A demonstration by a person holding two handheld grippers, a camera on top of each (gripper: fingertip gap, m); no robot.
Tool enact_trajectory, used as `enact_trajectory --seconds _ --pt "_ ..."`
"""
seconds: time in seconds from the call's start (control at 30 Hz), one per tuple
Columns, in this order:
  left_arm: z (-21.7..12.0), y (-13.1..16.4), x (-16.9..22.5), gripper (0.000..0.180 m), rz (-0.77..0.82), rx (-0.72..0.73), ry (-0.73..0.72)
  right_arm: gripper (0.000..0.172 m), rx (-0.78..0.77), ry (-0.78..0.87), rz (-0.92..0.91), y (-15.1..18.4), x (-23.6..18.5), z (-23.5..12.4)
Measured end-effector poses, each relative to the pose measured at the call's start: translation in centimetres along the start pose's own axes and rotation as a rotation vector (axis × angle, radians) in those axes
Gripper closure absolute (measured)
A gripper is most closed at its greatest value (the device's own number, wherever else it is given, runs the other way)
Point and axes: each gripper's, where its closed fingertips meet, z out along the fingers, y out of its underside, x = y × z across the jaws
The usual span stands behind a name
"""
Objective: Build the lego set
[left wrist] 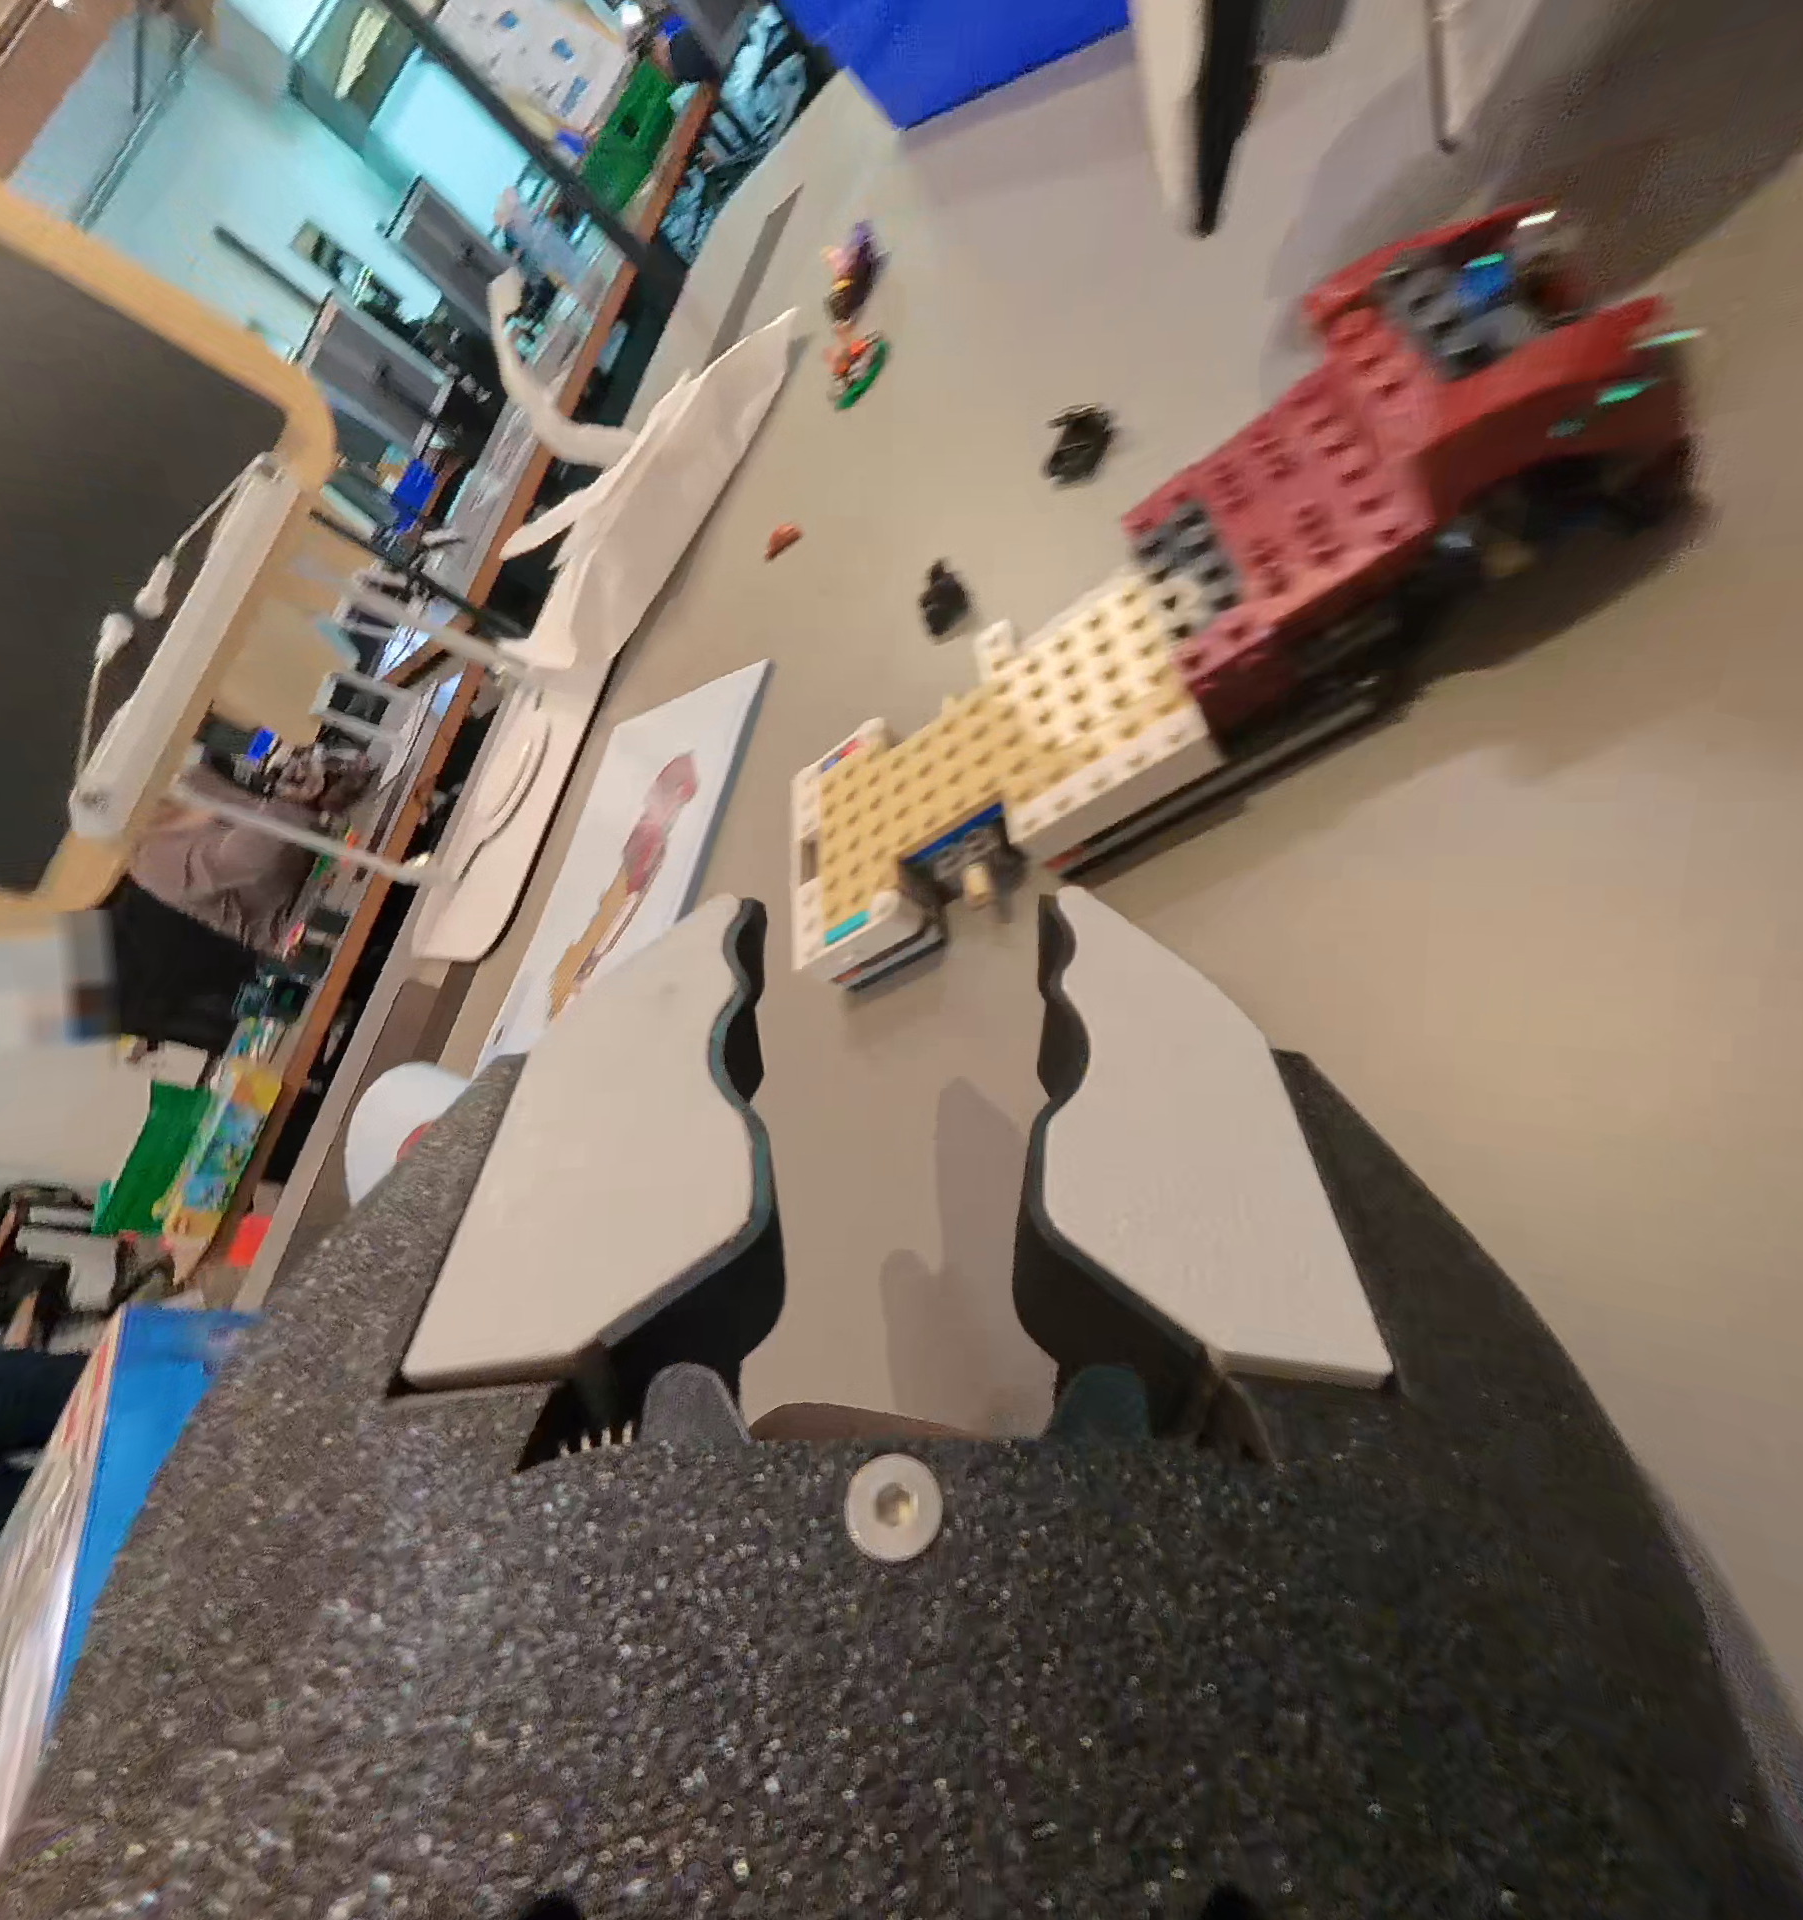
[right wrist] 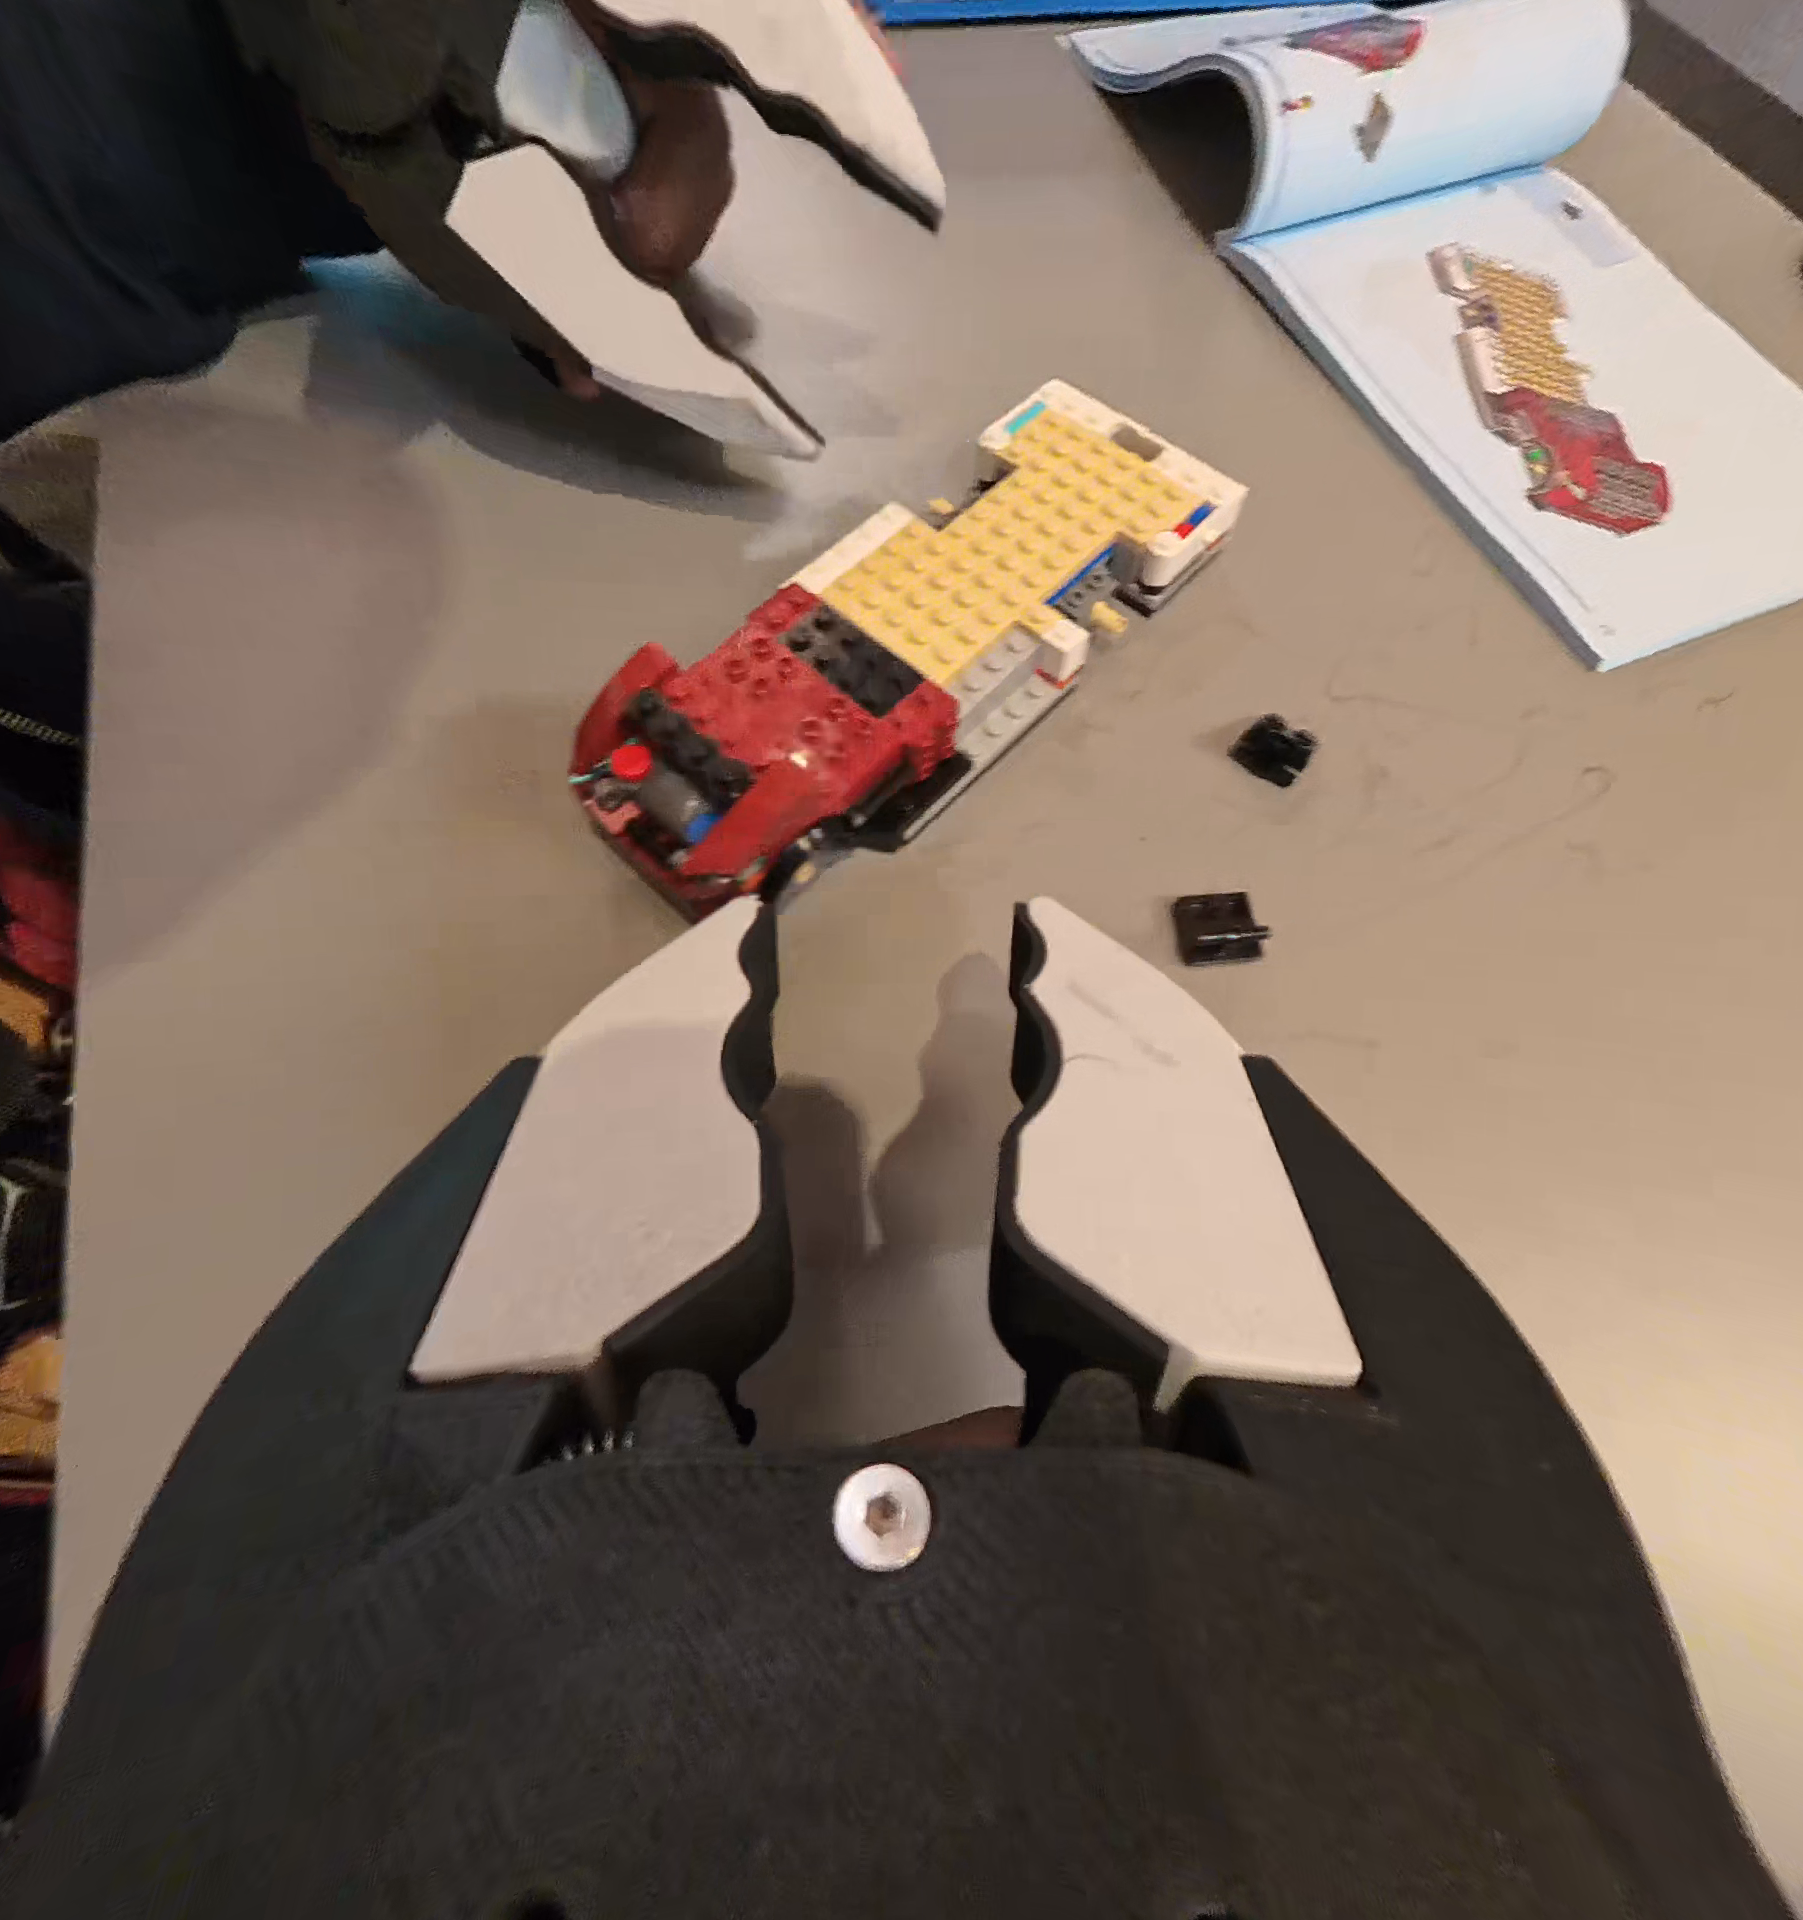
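Observation:
A toy brick car, dark red at one end and tan and white at the other, lies on the grey table (right wrist: 1448, 1091). It shows in the left wrist view (left wrist: 1136, 665) and in the right wrist view (right wrist: 907, 634). My left gripper (left wrist: 902, 914) is open and empty, just short of the car's tan end. It also shows at the upper left of the right wrist view (right wrist: 824, 281), off the car. My right gripper (right wrist: 892, 920) is open and empty, just short of the car's red end. Two small black brick parts (right wrist: 1217, 927) (right wrist: 1273, 748) lie to its right.
An open instruction booklet (right wrist: 1562, 416) lies beyond the car; it also shows in the left wrist view (left wrist: 658, 821). Small loose pieces (left wrist: 1079, 442) (left wrist: 944, 597) and little colourful toy figures (left wrist: 853, 312) lie on the table. White sheets (left wrist: 668, 488) lie along its far edge.

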Motion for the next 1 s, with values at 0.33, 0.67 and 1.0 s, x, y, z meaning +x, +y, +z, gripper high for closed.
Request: enact_trajectory --seconds 0.33,0.67,1.0 --pt "1.3 -3.4 4.6 0.124 0.229 0.016 0.080 0.106 -0.115 0.153 -0.363 0.1 -1.9 2.5" --pt "1.5 -3.5 4.6 0.124 0.233 0.012 0.058 0.111 -0.274 0.120 -0.904 -0.3 -2.9 3.1" --pt "1.4 -3.7 4.6 0.124 0.255 0.022 0.048 0.126 -0.463 -0.009 -0.907 -0.5 -2.1 4.6"
